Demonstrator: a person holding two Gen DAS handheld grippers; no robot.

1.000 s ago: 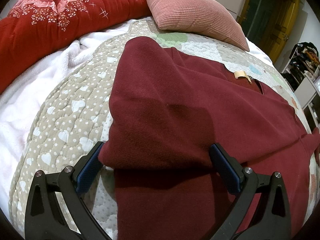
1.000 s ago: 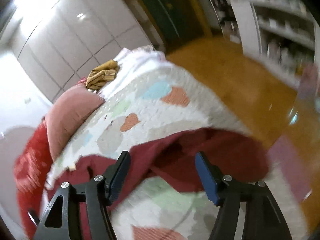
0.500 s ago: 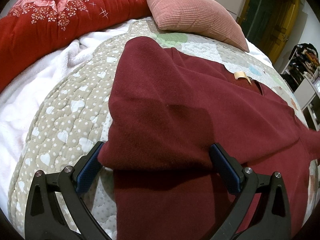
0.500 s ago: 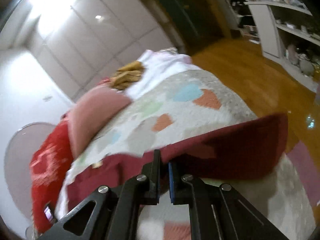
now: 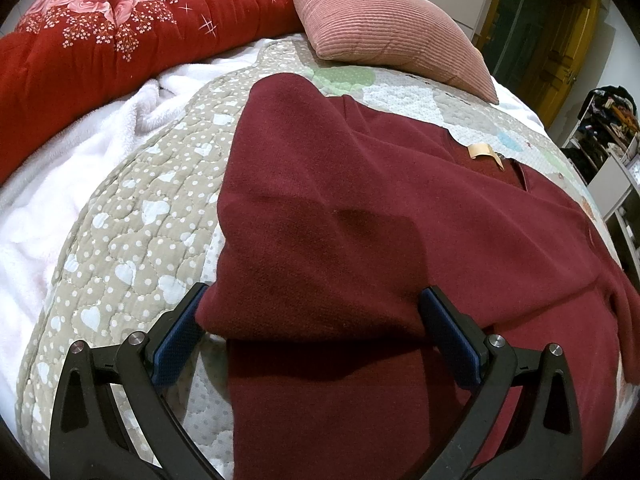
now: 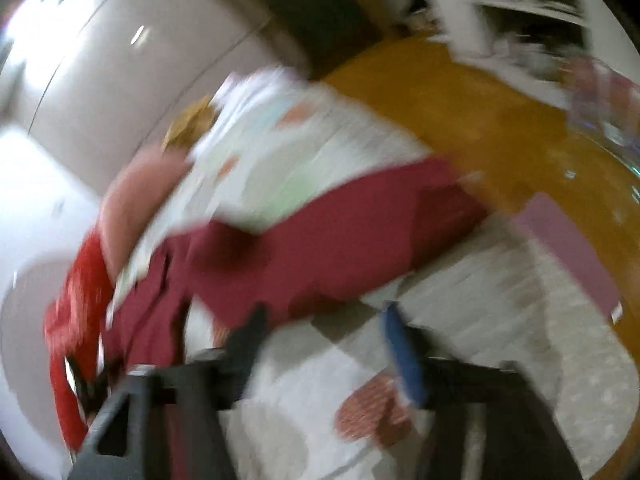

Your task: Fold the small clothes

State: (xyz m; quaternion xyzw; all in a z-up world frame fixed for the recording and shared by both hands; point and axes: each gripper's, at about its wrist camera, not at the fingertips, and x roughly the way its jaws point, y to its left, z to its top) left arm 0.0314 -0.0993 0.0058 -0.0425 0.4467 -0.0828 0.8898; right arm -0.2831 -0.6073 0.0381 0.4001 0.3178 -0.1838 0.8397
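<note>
On the bed quilt point(image 5: 120, 216), maroon sweater point(image 5: 360, 208) lies w/ left sleeve folded in. Right gripper point(image 6: 320, 320) pinched the other sleeve half a sec ago; jaws just reopened, nothing between, so that fold's likely dropped. Left gripper point(image 5: 312, 320) apart, unmoved, straddling the folded cuff.

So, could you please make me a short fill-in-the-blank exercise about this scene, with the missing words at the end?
1. The garment being folded is dark ____ in colour.
2. The ribbed pillow at the head of the bed is ____.
3. The grey quilt is printed with white dots and ____.
4. The left gripper has its jaws ____ around the folded sleeve end.

Missing words: red; pink; hearts; open
</note>
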